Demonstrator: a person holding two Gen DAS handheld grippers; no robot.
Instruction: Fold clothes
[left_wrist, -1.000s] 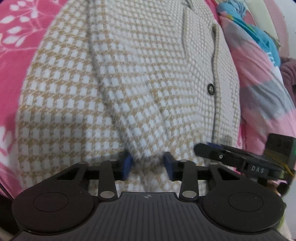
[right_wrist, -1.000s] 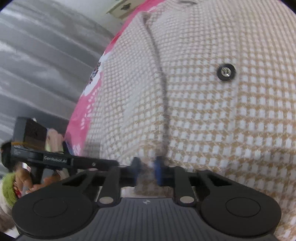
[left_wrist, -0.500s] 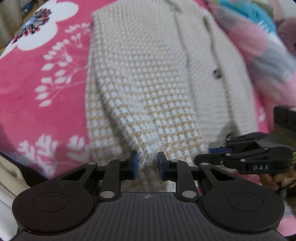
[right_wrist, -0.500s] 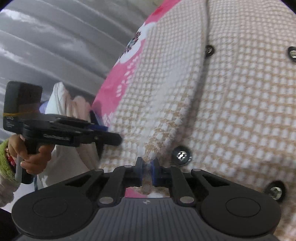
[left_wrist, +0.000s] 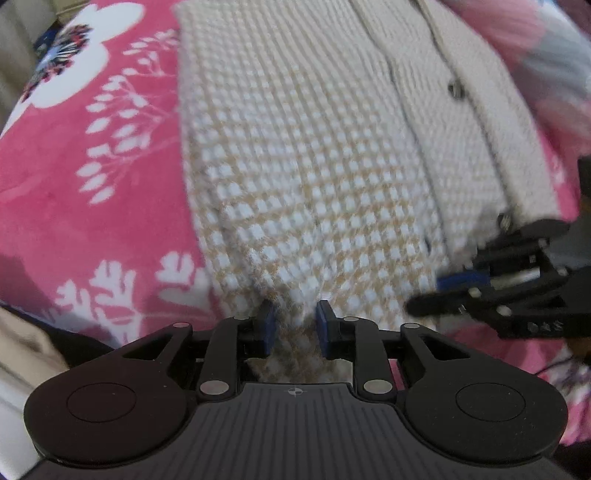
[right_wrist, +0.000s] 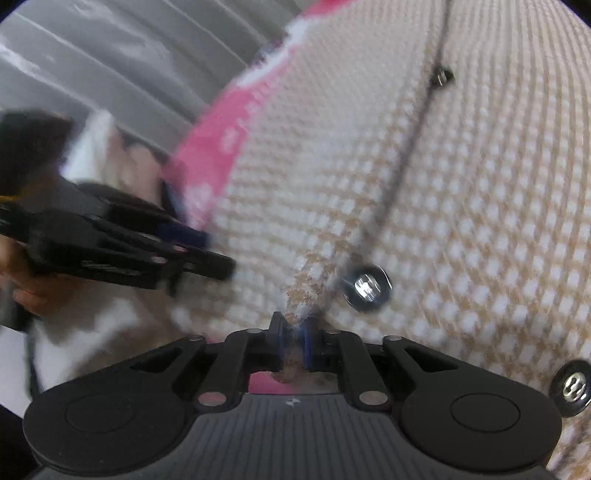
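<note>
- We see the left gripper (left_wrist: 294, 328) pinching a bunched hem fold of the beige-and-white checked knit cardigan (left_wrist: 314, 177); its jaws have just been opening slightly, with fabric between the blue pads (left_wrist: 266, 330) throughout.
- The right gripper (right_wrist: 294, 341) is clamped narrow on the cardigan's front edge beside a metal snap button (right_wrist: 366, 288); its jaws too have just eased open a little, cloth between them.
- The cardigan lies spread on a pink floral blanket (left_wrist: 92, 206), lifted at both pinched spots.
- A hand (right_wrist: 22, 280) holds the left gripper's handle; that view is motion-blurred.
</note>
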